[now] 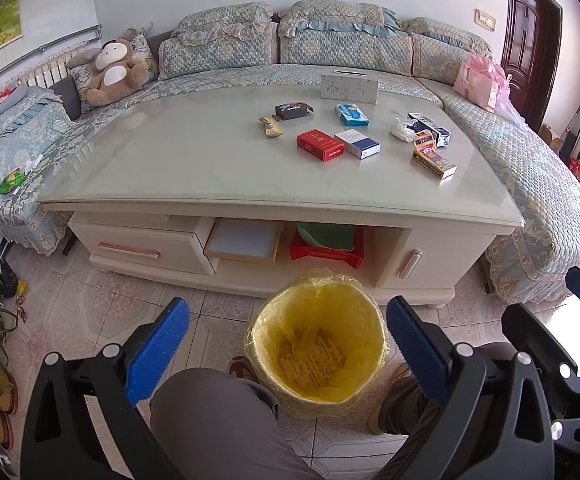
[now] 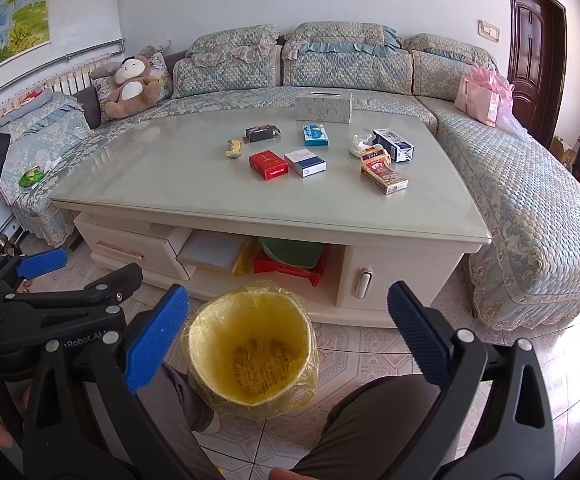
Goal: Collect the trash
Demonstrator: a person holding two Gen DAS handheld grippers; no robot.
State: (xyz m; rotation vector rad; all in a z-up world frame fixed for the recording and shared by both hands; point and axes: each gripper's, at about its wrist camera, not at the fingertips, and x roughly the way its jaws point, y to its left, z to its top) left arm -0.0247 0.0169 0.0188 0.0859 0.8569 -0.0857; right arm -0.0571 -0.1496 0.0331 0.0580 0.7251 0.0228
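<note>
Hovering low over the tiled floor, the left gripper (image 1: 288, 344) is holding its blue fingers spread wide with nothing between them, and the right gripper (image 2: 288, 334) is doing the same just to its right. Between the person's knees, the trash bin (image 1: 317, 344) with its yellow liner is standing upright on the floor, its mouth gaping open just in front of the near edge of the coffee table (image 1: 194, 168).

The trash is lying on the tabletop, gathered toward the far right half. A red pack (image 1: 320, 145) is sitting just beside a blue-and-white pack (image 1: 357, 143); a gold-and-red carton (image 1: 433, 157) is lying nearest the right edge, with a crumpled white tissue (image 1: 403, 129) and a dark blue-and-white box (image 1: 429, 128) behind it. Farther back, a black box (image 1: 293, 110), a yellow wrapper (image 1: 270, 126) and a light blue box (image 1: 351, 114) are lying apart from one another, and a patterned tissue box (image 1: 349, 87) is standing at the far edge.

The left and near parts of the tabletop are lying bare. The sofa (image 1: 529, 160) is wrapping around the table's left, far and right sides, leaving only a narrow gap there, while open floor is showing on the near side around the bin. A teddy bear (image 1: 114, 72) is sitting on the sofa at far left.
</note>
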